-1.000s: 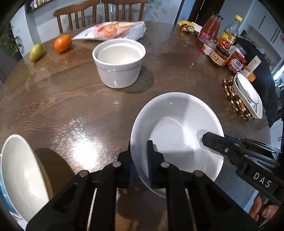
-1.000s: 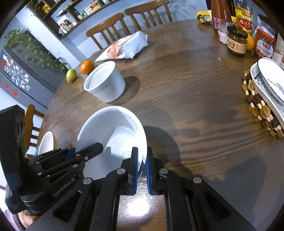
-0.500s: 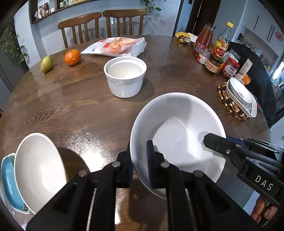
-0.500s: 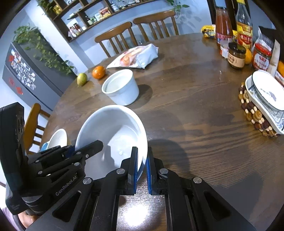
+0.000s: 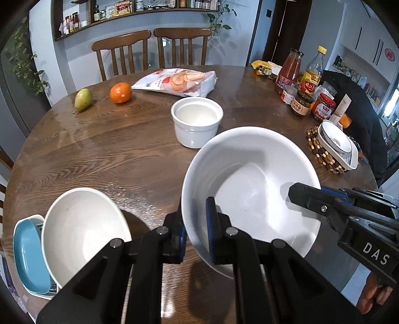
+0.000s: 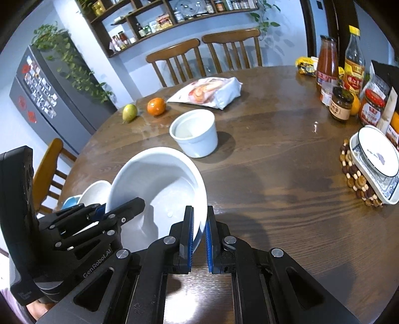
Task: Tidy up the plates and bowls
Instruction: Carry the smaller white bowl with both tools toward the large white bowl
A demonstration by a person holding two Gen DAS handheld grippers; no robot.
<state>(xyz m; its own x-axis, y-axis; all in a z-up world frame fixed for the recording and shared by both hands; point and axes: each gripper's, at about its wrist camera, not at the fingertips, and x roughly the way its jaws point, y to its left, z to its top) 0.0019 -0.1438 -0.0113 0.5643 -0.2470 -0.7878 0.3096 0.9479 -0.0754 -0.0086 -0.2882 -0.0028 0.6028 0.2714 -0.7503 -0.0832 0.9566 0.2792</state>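
Rising since before: white bowl [image 5: 251, 179]

Home dining room: round wooden surface [image 5: 99, 154] ahead of the tongs, two wooden chairs [image 5: 182, 47] beyond it, wall shelf of jars [image 6: 174, 17], magnet-covered fridge [image 6: 42, 94] far left, sauce bottles [image 6: 326, 67] far right, pear [image 5: 83, 99] and orange [image 5: 120, 92].

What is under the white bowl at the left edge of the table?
A blue dish lies under the tilted white bowl. Only its left part shows; the bowl covers the rest.
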